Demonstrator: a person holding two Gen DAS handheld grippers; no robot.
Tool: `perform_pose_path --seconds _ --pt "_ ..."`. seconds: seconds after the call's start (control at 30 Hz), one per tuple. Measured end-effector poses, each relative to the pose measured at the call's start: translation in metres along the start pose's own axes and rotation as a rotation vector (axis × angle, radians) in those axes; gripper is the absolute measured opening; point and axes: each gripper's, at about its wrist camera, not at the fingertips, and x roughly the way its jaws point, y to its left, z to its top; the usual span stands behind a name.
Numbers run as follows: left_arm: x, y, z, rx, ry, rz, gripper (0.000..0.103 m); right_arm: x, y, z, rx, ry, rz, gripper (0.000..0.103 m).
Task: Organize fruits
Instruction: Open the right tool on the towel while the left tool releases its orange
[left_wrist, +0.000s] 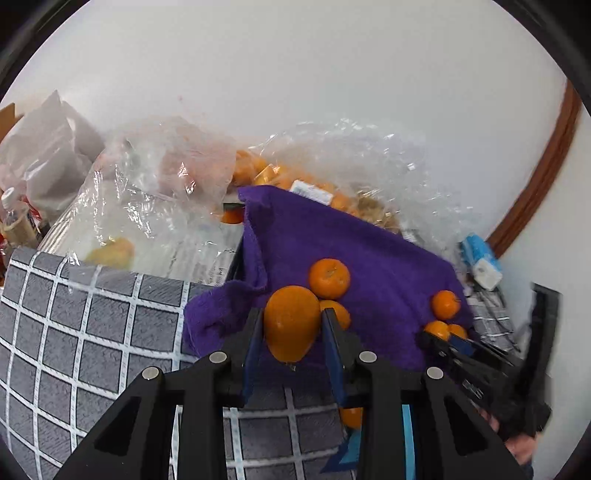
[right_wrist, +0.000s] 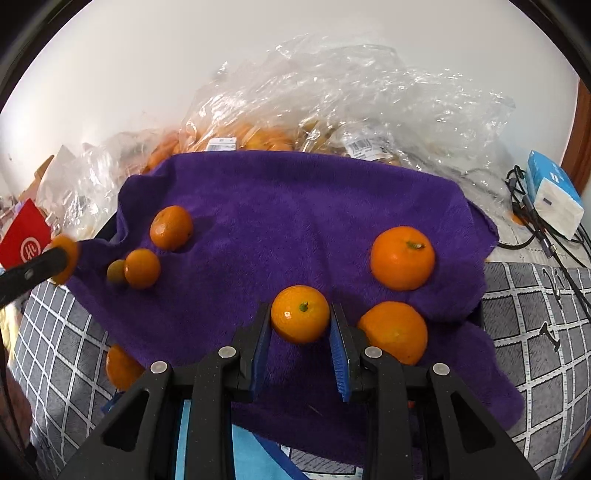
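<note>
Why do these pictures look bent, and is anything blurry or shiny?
Both views bend through fisheye lenses, with dark corners. Left wrist: the other gripper at right smears with motion blur. Right wrist: the plastic bags glare, and a highlight glints on the gripped orange.

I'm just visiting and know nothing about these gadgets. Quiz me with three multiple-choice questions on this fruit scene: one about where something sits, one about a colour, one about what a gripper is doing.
1. Where does the loose fruit lie?
A. on a purple towel
B. in a metal bowl
C. on a wooden shelf

2. What colour are the pads inside the gripper fingers?
A. red
B. blue
C. white

3. What is the left gripper doing?
A. hanging open, empty
B. pinching the towel
C. clamping an orange fruit

Answers:
1 A: several oranges rest on the purple towel.
2 B: the pads on the right gripper are blue, as on the left.
3 C: the left gripper has its fingers pressed against both sides of an orange fruit.
</note>
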Motion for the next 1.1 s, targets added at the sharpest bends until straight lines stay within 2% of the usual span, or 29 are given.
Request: perform_pose_path --seconds 0.03,0.17,0.23,0.53,0.63,1.1 --pt "0.004 -0.001 0.002 0.0 0.004 0.024 0.03 0.0 0.001 -0.001 -0.004 0.003 0.001 0.031" --pt "0.015 0.0 0.008 0.007 0.016 0.083 0.03 -0.009 0.002 -0.005 -0.025 -0.018 -0.001 0.048" --pt "0.022 -0.001 0.009 0.015 0.037 0.094 0.03 -0.014 0.002 -0.005 -0.031 -0.031 0.001 0.051" --pt "0.039 -0.011 0.011 0.064 0.086 0.183 0.03 -0.039 0.002 -0.006 -0.063 -0.066 -0.087 0.054" --pt "0.043 -0.013 0.011 0.055 0.098 0.165 0.03 -0.046 0.001 -0.01 -0.078 -0.079 -0.126 0.054" --pt "0.047 -0.011 0.011 0.039 0.106 0.149 0.03 -0.057 -0.009 -0.025 -0.059 -0.072 -0.17 0.054"
